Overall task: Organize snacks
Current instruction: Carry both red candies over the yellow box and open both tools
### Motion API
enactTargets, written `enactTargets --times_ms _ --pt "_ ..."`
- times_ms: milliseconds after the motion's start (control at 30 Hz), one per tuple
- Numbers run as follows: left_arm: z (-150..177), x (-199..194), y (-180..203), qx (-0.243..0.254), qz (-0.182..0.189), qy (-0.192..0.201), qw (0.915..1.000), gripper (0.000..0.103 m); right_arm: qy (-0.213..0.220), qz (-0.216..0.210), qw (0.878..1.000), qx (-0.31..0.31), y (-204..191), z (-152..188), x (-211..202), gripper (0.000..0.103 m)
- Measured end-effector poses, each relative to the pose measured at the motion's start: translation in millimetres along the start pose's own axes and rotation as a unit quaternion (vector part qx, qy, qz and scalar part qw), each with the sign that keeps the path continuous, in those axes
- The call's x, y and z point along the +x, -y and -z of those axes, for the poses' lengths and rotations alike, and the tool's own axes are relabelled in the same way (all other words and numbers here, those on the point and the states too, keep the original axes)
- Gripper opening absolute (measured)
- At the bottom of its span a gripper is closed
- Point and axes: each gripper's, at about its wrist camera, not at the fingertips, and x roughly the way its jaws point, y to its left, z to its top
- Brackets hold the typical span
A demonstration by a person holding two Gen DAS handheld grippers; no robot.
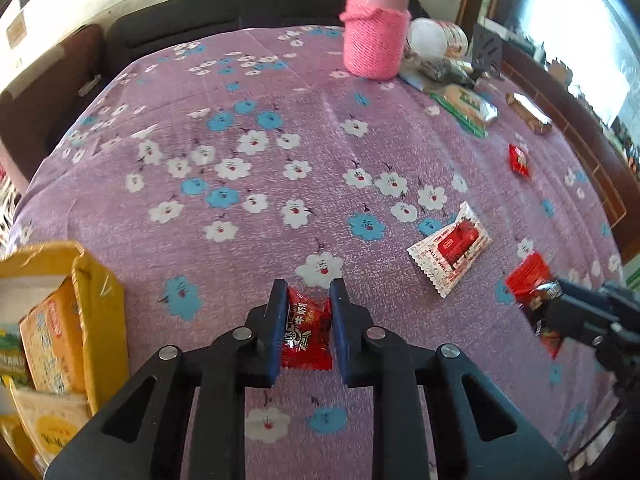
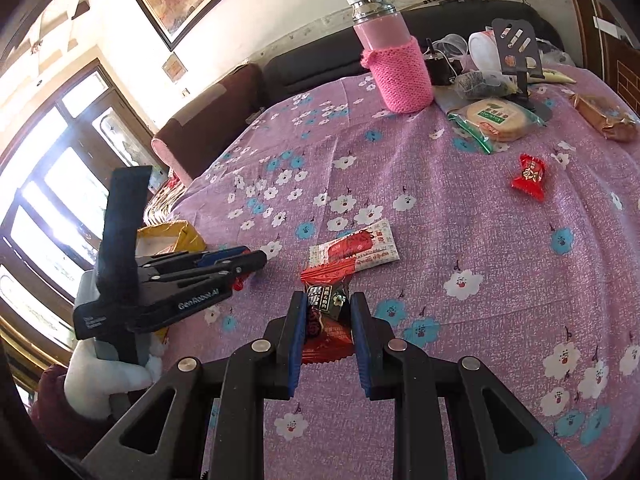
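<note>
Left hand-held gripper [image 1: 307, 330] clamps red candy [image 1: 306, 334]; right hand-held gripper [image 2: 326, 330] clamps dark-red snack [image 2: 326, 316]; yellow box [image 1: 100, 300] holds snack packets [image 1: 50, 344]

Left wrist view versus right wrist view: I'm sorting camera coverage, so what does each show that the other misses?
Only the left wrist view shows inside the yellow box, with snack packets stacked in it, and the small red candy clamped by the left gripper.

Only the right wrist view shows the black-and-red packet head-on in the right gripper, and the gloved hand.

Both show the pink bottle, the white-and-red wrapper and the round biscuit pack.
</note>
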Motion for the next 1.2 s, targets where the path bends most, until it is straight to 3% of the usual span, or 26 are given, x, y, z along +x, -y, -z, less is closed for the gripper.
enactTargets --times_ms 167,300,433,567,900,1200 --pt "13 -40 -15 -0.031 0.022 0.033 0.9987 0.018 0.004 -0.008 1.0 -0.011 -14 5 -9 0.023" --pt "36 -96 -37 -0.063 0.047 0.076 0.994 0.018 0.004 -0.028 0.999 -0.021 -34 8 -15 0.023" --pt "67 -149 -68 -0.098 0.043 0.119 0.9872 0.019 -0.002 -0.056 0.997 -0.047 -76 13 -13 0.023" --pt "110 -186 -111 -0.143 0.013 0.148 0.9784 0.019 -0.013 -0.081 0.993 -0.087 -130 21 -5 0.022" --pt "184 -204 -188 -0.231 -0.039 0.163 0.9586 0.019 -0.071 -0.132 0.976 -0.156 -245 54 40 0.022" --pt "204 -191 -209 -0.248 -0.046 0.154 0.9553 0.021 -0.109 -0.124 0.969 -0.181 -311 50 106 0.022"
